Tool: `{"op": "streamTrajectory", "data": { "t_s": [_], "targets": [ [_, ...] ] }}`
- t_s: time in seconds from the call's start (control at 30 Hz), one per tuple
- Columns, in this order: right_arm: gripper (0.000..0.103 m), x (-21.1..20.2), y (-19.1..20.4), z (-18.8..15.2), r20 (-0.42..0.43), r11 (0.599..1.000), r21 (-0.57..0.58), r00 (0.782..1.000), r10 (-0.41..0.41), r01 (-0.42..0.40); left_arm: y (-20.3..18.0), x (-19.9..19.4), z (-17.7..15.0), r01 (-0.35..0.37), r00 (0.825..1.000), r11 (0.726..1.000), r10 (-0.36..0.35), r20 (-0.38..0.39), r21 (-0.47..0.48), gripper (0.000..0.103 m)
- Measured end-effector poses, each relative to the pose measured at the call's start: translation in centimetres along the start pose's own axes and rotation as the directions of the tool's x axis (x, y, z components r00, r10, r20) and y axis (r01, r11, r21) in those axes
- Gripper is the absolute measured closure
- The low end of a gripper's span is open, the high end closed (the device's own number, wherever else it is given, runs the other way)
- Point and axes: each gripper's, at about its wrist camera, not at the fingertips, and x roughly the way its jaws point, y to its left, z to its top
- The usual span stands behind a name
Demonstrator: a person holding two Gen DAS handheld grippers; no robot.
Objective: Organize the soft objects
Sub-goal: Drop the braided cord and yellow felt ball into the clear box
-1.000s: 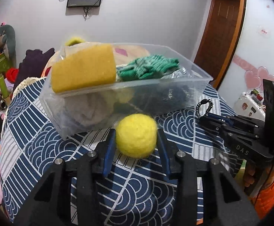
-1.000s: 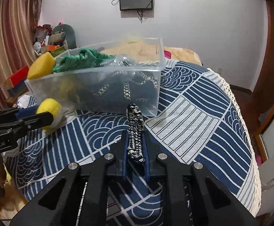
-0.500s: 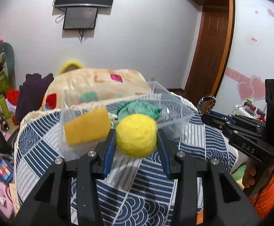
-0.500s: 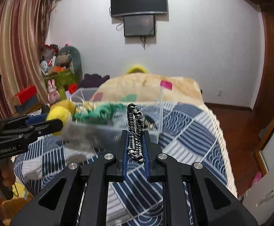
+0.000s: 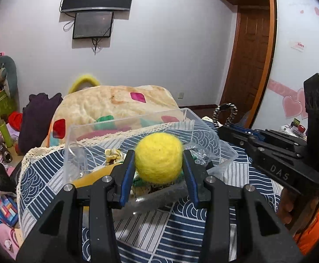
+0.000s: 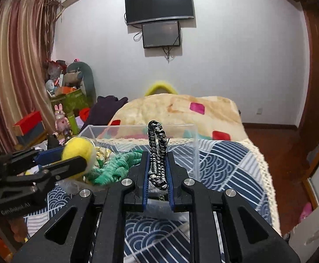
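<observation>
— Both tongs loaded: left gripper (image 5: 158,164) squeezing a fuzzy yellow felt ball (image 5: 158,157), right gripper (image 6: 157,171) pinching a black-and-white braided cord (image 6: 157,151).

— They've risen above the clear plastic bin (image 5: 222,151); drops should follow.

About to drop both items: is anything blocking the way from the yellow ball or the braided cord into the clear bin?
Nothing visible blocks either; the clear bin is open-topped, ball and cord held at its rim.
</observation>
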Motion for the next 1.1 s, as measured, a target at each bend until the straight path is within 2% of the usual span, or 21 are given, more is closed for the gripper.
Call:
{"op": "streamTrajectory", "data": {
  "t_s": [0.13, 0.33, 0.43, 0.5, 0.57, 0.67, 0.8, 1.03, 1.1],
  "targets": [
    [0.09, 1.2, 0.6, -0.3, -0.029, 1.0, -0.002, 0.999, 0.021, -0.021, 0.1, 1.7, -0.3, -0.02, 0.999, 1.0, 0.02, -0.035, 0.004, 0.061],
    [0.09, 2.9, 1.2, -1.1, -0.078, 0.999, -0.034, 0.997, 0.025, -0.028, 0.4, 2.3, -0.9, -0.025, 0.999, 1.0, 0.025, -0.04, -0.001, 0.06],
    [0.09, 3.4, 1.4, -1.4, -0.1, 0.999, -0.05, 0.995, 0.017, -0.022, 0.4, 2.3, -0.9, -0.027, 0.999, 1.0, 0.027, -0.046, -0.007, 0.055],
    [0.086, 3.6, 1.3, -1.6, -0.114, 0.998, -0.048, 0.993, 0.023, -0.028, 0.5, 2.4, -1.0, -0.043, 0.998, 0.999, 0.042, -0.051, -0.015, 0.046],
    [0.085, 3.8, 1.2, -1.5, -0.125, 0.999, -0.046, 0.992, 0.023, -0.029, 0.7, 2.4, -1.0, -0.041, 0.998, 0.999, 0.039, -0.05, -0.026, 0.046],
    [0.071, 3.6, 1.3, -1.6, -0.127, 0.998, -0.065, 0.992, 0.017, -0.025, 0.7, 2.0, -1.0, -0.035, 0.998, 0.999, 0.034, -0.044, -0.029, 0.042],
    [0.058, 2.7, 1.1, -1.6, -0.113, 0.998, -0.067, 0.994, 0.014, -0.022, 0.6, 1.1, -1.0, -0.034, 0.999, 0.999, 0.034, -0.027, -0.024, 0.04],
    [0.054, 1.1, 0.4, -1.4, -0.081, 0.999, -0.048, 0.997, 0.007, -0.011, 0.8, -1.2, -0.7, -0.033, 0.999, 0.999, 0.033, 0.015, -0.041, 0.04],
    [0.045, 0.3, 0.4, -1.1, -0.061, 0.999, -0.051, 0.998, 0.003, -0.006, 0.8, -2.0, -0.6, -0.046, 0.998, 0.998, 0.047, 0.033, -0.035, 0.039]
  ]
}}
